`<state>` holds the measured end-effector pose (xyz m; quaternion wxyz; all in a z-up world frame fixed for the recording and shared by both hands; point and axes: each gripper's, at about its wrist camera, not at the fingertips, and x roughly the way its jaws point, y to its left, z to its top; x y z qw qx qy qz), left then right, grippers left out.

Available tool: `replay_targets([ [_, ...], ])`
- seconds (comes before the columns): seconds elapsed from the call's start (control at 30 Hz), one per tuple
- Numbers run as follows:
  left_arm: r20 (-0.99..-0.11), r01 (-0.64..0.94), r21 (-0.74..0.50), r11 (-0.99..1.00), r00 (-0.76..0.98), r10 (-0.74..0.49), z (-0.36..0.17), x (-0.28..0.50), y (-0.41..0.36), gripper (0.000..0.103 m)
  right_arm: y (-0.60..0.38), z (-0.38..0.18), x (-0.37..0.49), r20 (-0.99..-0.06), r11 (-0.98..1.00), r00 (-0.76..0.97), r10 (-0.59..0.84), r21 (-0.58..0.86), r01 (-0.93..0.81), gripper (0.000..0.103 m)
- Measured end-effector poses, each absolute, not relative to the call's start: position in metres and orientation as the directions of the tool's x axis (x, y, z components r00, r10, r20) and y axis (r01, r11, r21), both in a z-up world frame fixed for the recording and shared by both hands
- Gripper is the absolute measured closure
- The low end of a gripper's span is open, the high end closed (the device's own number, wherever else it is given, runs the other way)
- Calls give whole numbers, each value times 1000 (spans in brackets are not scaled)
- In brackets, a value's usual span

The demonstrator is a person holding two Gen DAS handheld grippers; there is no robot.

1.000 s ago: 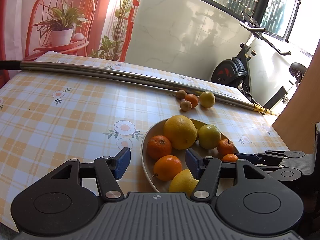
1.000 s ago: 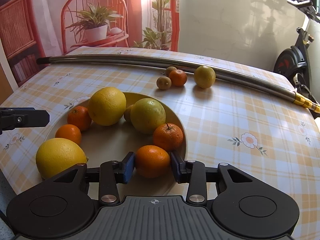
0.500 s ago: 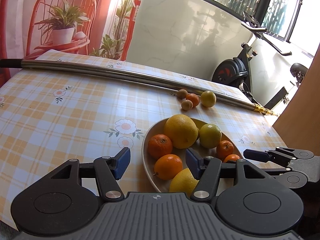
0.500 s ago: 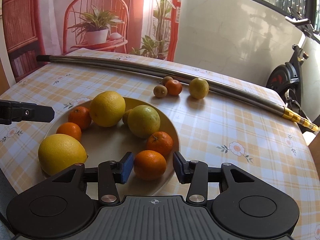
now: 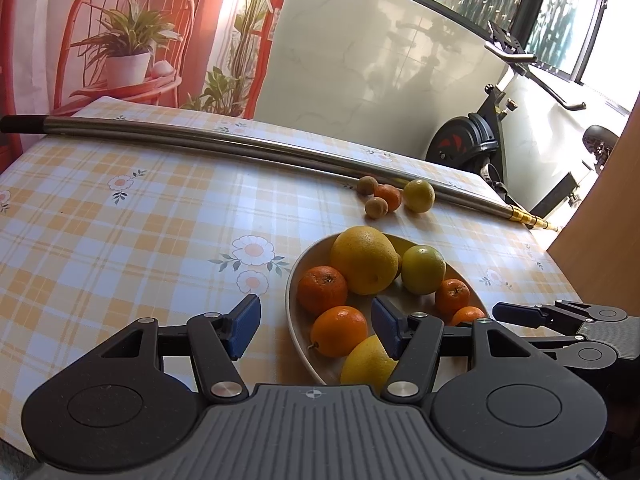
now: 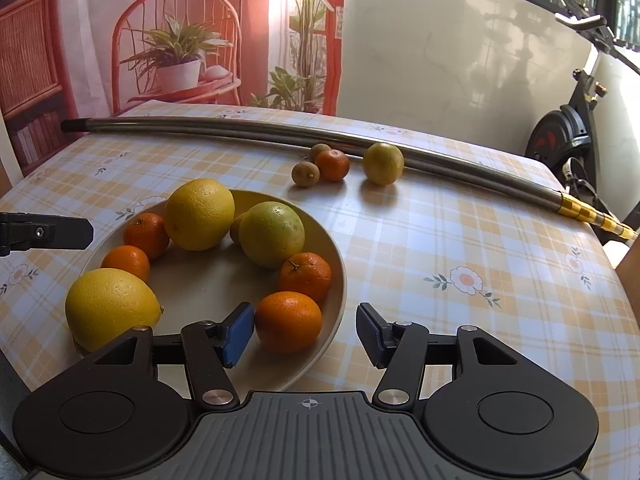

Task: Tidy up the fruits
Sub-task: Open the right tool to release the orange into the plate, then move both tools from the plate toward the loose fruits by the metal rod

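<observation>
Our right gripper (image 6: 306, 334) has just been opening, pads clear of the orange (image 6: 289, 322). Left gripper (image 5: 316, 328) gapes empty. We judge the orange firm, rollable: grip across its middle.

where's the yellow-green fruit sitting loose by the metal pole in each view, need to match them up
Left wrist view: the yellow-green fruit lies upper right of centre, on the tablecloth against the metal pole, beyond the plate.
Right wrist view: the same fruit lies just right of centre, upper half, against the pole.
Shared landmark: the small orange tangerine with two brown fruits just left of it.
</observation>
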<state>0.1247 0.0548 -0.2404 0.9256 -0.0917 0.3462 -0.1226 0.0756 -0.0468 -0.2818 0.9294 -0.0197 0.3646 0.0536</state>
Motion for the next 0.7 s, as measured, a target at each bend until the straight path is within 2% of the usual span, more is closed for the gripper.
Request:
replay_targets([
  [0.7,-625,153,-250,956,728,-281,-241,125,55,37,-52,-279,75,-682,993,722,118,68,-98,49],
])
